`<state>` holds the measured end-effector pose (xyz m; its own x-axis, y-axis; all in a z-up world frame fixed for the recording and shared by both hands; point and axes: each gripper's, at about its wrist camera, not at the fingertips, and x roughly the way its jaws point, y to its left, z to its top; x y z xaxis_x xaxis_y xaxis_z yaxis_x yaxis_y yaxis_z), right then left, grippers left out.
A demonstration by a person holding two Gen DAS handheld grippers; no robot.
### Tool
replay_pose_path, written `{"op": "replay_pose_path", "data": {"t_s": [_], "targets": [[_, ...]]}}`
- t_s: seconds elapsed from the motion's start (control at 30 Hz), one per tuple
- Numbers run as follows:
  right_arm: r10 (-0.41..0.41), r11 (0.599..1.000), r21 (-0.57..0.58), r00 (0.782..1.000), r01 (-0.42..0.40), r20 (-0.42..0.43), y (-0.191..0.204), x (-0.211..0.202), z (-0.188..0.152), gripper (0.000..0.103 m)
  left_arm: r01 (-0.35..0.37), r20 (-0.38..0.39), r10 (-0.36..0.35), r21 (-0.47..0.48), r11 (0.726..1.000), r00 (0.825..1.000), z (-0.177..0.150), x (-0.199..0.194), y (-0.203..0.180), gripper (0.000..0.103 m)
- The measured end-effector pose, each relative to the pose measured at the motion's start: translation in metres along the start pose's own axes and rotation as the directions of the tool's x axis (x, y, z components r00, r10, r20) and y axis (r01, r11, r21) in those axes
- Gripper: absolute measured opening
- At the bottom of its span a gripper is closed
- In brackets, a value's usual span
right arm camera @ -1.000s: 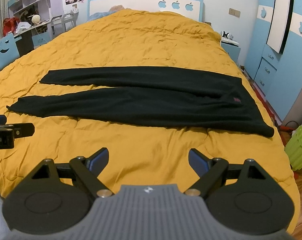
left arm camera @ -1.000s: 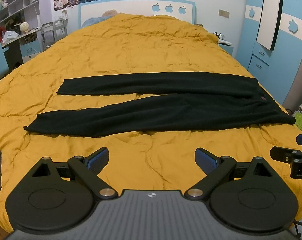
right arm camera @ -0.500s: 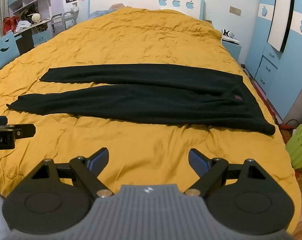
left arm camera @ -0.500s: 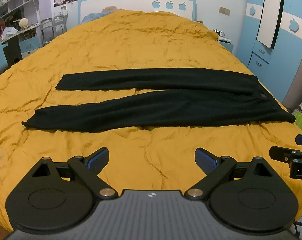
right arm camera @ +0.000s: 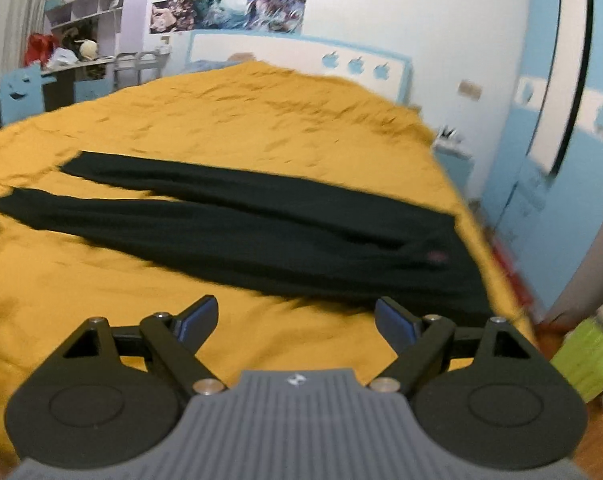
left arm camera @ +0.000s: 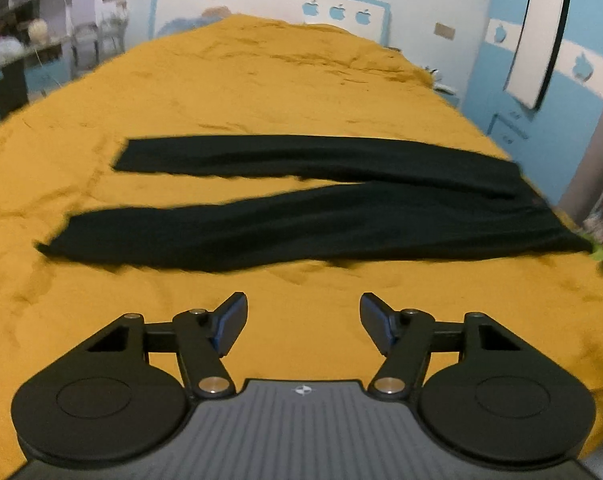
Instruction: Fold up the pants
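Pants (left arm camera: 321, 208) beyond left tool (left arm camera: 303, 322), untouched

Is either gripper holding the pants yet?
No: the left gripper and right gripper are open over the quilt, short of the pants.
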<state>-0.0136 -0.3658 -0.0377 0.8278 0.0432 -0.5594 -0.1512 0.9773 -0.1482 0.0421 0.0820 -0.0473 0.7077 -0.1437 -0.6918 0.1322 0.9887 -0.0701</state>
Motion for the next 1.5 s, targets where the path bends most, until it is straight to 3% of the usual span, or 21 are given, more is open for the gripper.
{"op": "replay_pose_path", "data": {"t_s": [0.1, 0.3, 0.43, 0.53, 0.7, 0.73, 0.8, 0.83, 0.87, 1.0, 1.07, 1.17, 1.2, 1.27, 1.3, 1.33, 1.37, 1.43, 1.5], "targets": [[-0.029, 0.996, -0.086, 0.999, 0.03, 0.013, -0.035, 0.016, -0.006, 0.08, -0.095, -0.034, 0.095, 0.009, 0.995, 0.995, 0.005, 0.016, 0.032, 0.066], [-0.078, 0.986, -0.151, 0.993, 0.064, -0.088, -0.102, 0.062, -0.01, 0.073, -0.188, -0.074, 0.177, -0.189, 0.964, 0.981, 0.024, 0.046, 0.127, 0.062], [-0.16, 0.974, -0.19, 0.969, 0.124, -0.186, -0.14, 0.102, -0.01, 0.073, -0.216, -0.085, 0.202, -0.23, 0.949, 0.976, 0.049, 0.076, 0.182, 0.062], [-0.195, 0.977, -0.126, 0.953, 0.17, -0.233, -0.168, 0.127, -0.004, 0.073, -0.219, -0.094, 0.2, -0.27, 0.938, 0.975, 0.064, 0.104, 0.217, 0.062], [-0.2, 0.978, 0.0, 0.935, 0.209, -0.291, -0.193, 0.162, 0.004, 0.074, -0.229, -0.138, 0.198, -0.263, 0.937, 0.97, 0.077, 0.148, 0.24, 0.062], [-0.208, 0.976, -0.002, 0.93, 0.217, -0.303, -0.194, 0.169, 0.003, 0.074, -0.236, -0.146, 0.204, -0.261, 0.936, 0.968, 0.078, 0.155, 0.242, 0.059], [-0.212, 0.975, -0.003, 0.924, 0.223, -0.319, -0.191, 0.178, 0.002, 0.074, -0.216, -0.164, 0.178, -0.254, 0.943, 0.97, 0.077, 0.167, 0.245, 0.039], [-0.214, 0.974, -0.002, 0.921, 0.225, -0.325, -0.191, 0.182, 0.0, 0.075, -0.214, -0.174, 0.174, -0.245, 0.946, 0.969, 0.076, 0.172, 0.243, 0.014], [-0.218, 0.973, -0.001, 0.919, 0.23, -0.33, -0.189, 0.185, -0.002, 0.077, -0.223, -0.173, 0.185, -0.233, 0.947, 0.967, 0.075, 0.174, 0.242, 0.0], [-0.246, 0.966, -0.011, 0.91, 0.258, -0.333, -0.189, 0.195, -0.007, 0.078, -0.239, -0.069, 0.231, -0.177, 0.955, 0.971, 0.082, 0.166, 0.227, 0.0], [-0.256, 0.964, -0.013, 0.907, 0.267, -0.333, -0.189, 0.194, -0.009, 0.078, -0.308, -0.02, 0.31, -0.187, 0.933, 0.951, 0.092, 0.159, 0.229, 0.0], [-0.269, 0.96, -0.021, 0.905, 0.278, -0.328, -0.191, 0.194, -0.007, 0.078, -0.398, -0.066, 0.393, -0.216, 0.892, 0.917, 0.102, 0.166, 0.248, 0.0], [-0.269, 0.961, -0.023, 0.906, 0.277, -0.328, -0.191, 0.195, -0.007, 0.078, -0.384, -0.088, 0.374, -0.239, 0.892, 0.923, 0.103, 0.168, 0.254, 0.0], [-0.269, 0.961, -0.029, 0.906, 0.274, -0.327, -0.19, 0.191, -0.009, 0.078, -0.248, -0.117, 0.221, -0.322, 0.914, 0.968, 0.105, 0.168, 0.269, 0.001], [-0.269, 0.961, -0.031, 0.906, 0.275, -0.327, -0.189, 0.189, -0.009, 0.078, -0.206, -0.106, 0.18, -0.34, 0.918, 0.978, 0.105, 0.164, 0.271, 0.006], [-0.269, 0.961, -0.032, 0.907, 0.273, -0.326, -0.189, 0.187, -0.009, 0.078, -0.198, -0.098, 0.175, -0.332, 0.923, 0.98, 0.104, 0.159, 0.271, 0.025], [-0.267, 0.962, -0.03, 0.908, 0.272, -0.322, -0.187, 0.184, -0.01, 0.078, -0.194, -0.09, 0.174, -0.321, 0.927, 0.981, 0.103, 0.156, 0.27, 0.052], [-0.262, 0.963, -0.019, 0.912, 0.27, -0.317, -0.186, 0.179, -0.011, 0.081, -0.185, -0.093, 0.163, -0.327, 0.927, 0.982, 0.097, 0.153, 0.273, 0.077], [-0.258, 0.963, -0.004, 0.912, 0.271, -0.319, -0.185, 0.18, -0.012, 0.081, -0.173, -0.119, 0.142, -0.327, 0.929, 0.983, 0.089, 0.157, 0.275, 0.07]]}}
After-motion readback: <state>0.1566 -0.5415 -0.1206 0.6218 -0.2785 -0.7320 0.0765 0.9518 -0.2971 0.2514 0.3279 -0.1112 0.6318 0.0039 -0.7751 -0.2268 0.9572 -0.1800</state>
